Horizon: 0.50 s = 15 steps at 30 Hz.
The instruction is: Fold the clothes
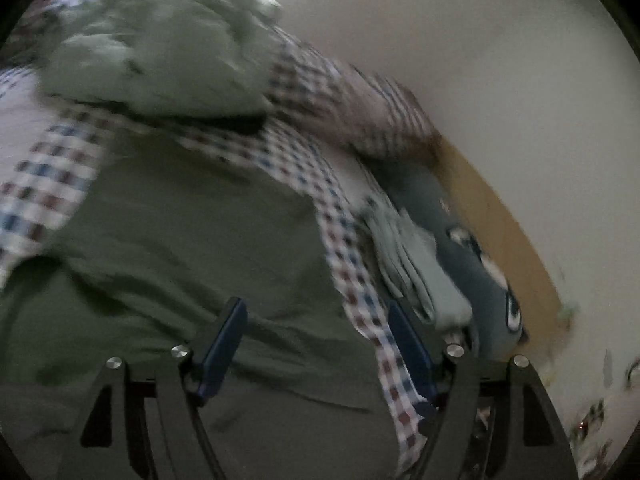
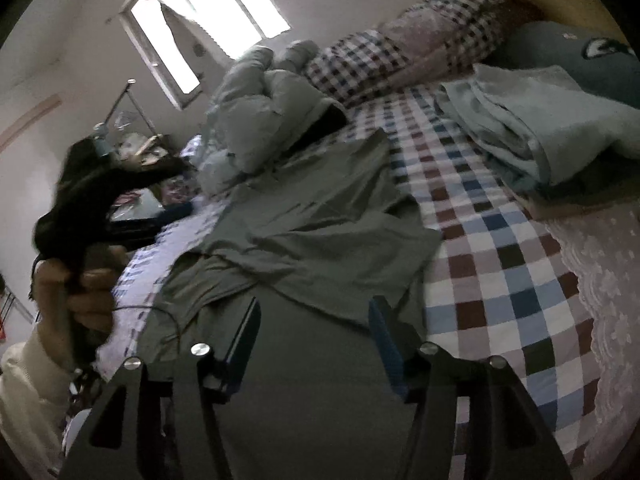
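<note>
Olive garment (image 2: 320,224) on checked bedsheet (image 2: 500,248)

Olive garment (image 2: 320,216) matt cloth; checked bedsheet (image 2: 500,240) woven cloth; headboard (image 1: 492,216) perhaps wood.

shirt (image 2: 320,216) on bed (image 2: 520,272) | folded stack (image 2: 540,132) right | duvet (image 2: 260,112) behind

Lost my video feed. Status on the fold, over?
Left gripper open, right gripper open, nothing clamped. Olive green garment lies rumpled, partly folded, on the checkered bedsheet. Folded pale towels off to the side, not obstructing.
</note>
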Each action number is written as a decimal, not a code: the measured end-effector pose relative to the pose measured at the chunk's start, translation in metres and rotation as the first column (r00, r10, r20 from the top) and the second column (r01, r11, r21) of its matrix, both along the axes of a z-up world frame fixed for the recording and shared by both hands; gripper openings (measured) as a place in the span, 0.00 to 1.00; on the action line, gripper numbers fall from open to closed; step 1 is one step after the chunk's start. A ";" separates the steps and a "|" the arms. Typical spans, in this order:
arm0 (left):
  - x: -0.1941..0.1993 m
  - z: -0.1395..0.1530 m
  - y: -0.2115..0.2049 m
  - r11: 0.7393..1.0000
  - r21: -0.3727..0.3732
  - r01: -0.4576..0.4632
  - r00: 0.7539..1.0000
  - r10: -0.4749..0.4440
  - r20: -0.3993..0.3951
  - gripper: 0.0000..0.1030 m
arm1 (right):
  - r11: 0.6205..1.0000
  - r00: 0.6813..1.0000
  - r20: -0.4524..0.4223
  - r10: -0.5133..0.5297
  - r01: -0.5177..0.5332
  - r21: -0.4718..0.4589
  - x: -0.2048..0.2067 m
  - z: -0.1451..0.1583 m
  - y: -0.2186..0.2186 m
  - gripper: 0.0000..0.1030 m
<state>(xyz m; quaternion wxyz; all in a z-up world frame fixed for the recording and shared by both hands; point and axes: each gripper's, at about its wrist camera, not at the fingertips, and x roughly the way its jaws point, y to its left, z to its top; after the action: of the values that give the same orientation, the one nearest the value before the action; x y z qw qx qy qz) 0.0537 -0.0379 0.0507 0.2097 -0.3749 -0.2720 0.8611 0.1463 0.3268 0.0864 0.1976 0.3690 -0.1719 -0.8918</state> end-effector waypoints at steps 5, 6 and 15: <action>-0.010 -0.041 -0.096 0.976 0.135 -0.169 0.981 0.153 0.121 0.79 | 0.999 0.998 0.047 -0.031 0.030 0.030 -0.009 -0.011 0.001 0.60; -0.014 -0.053 -0.111 0.966 0.165 -0.197 0.972 0.171 0.161 0.79 | 0.998 0.998 0.050 -0.030 0.028 0.048 -0.010 -0.012 -0.002 0.60; -0.056 -0.111 -0.138 0.944 0.191 -0.269 0.938 0.211 0.277 0.79 | 0.960 0.999 0.039 0.022 -0.032 0.279 -0.024 -0.024 -0.044 0.60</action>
<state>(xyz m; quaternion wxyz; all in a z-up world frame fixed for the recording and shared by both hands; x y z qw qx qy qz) -0.0020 -0.1761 -0.0600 0.1074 -0.4188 -0.4365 0.7890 0.1222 0.2832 0.0620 0.1525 0.4113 -0.0428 -0.8976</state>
